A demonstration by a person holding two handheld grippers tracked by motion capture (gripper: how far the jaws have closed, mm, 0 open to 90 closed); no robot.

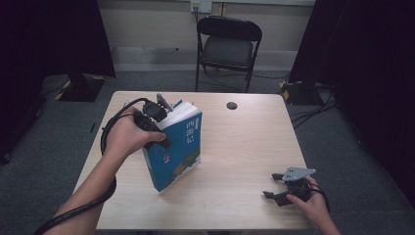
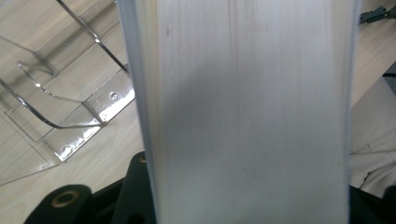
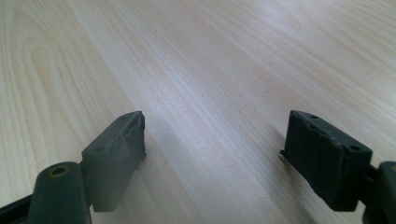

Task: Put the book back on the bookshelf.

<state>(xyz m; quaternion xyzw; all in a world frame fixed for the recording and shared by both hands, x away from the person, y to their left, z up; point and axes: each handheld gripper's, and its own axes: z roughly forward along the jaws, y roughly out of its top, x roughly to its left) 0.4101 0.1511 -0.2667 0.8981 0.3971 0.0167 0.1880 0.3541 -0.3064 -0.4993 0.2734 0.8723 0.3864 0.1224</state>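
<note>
A thick book with a blue cover (image 1: 177,147) stands tilted on one bottom corner at the left of the wooden table (image 1: 244,142). My left gripper (image 1: 165,128) is shut on it from the upper left, one jaw lying across the cover. In the left gripper view the book's white page edges (image 2: 243,112) fill the space between the black jaws. Near the table's front right corner my right gripper (image 1: 271,185) rests low in the person's hand. Its jaws stand open over bare wood, nothing between the right gripper's (image 3: 212,140) pads.
A clear acrylic book stand (image 2: 70,116) sits on the table beside the book. A small dark round spot (image 1: 231,105) lies near the far edge. A black folding chair (image 1: 229,44) stands behind the table.
</note>
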